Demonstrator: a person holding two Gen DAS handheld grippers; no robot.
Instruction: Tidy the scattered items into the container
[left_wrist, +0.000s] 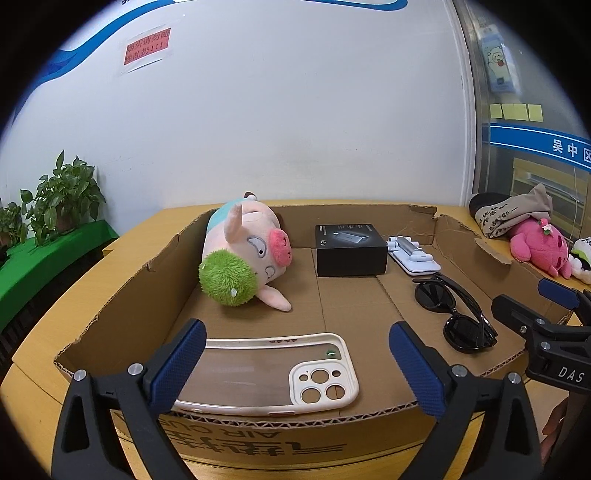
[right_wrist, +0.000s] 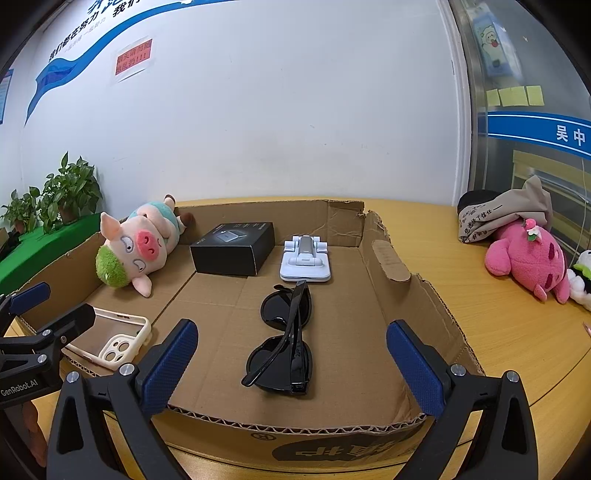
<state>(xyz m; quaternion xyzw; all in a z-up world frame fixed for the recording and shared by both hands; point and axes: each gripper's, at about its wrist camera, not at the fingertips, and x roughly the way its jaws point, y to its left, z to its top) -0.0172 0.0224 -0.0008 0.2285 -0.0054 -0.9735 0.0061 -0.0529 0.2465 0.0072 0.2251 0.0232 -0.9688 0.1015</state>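
Left wrist view: the left gripper (left_wrist: 297, 365) stands with its blue pads wide apart at the near wall of the cardboard box (left_wrist: 110, 295). A cream phone case (left_wrist: 280, 373) lies flat on the box floor between the pads, touching neither. No earlier view is supplied, so only the present spread of the jaws is stated.

Right wrist view: the right gripper (right_wrist: 291, 365) is likewise spread wide and grips nothing. Black sunglasses (right_wrist: 284, 332), folded, lie on the box floor ahead of it, between the lines of the two fingers but clear of both.

Contents of the box, rear section: a plush pig (right_wrist: 140, 243) with a green tuft lies on its side at the left wall; a black carton (right_wrist: 232, 247) sits beside it; a white folding stand (right_wrist: 304, 258) sits just right of the carton.

Outside the box, on the yellow table (right_wrist: 498, 332), a pink plush toy (right_wrist: 528, 258) rests at the far right beside a grey cloth bag (right_wrist: 502, 214).
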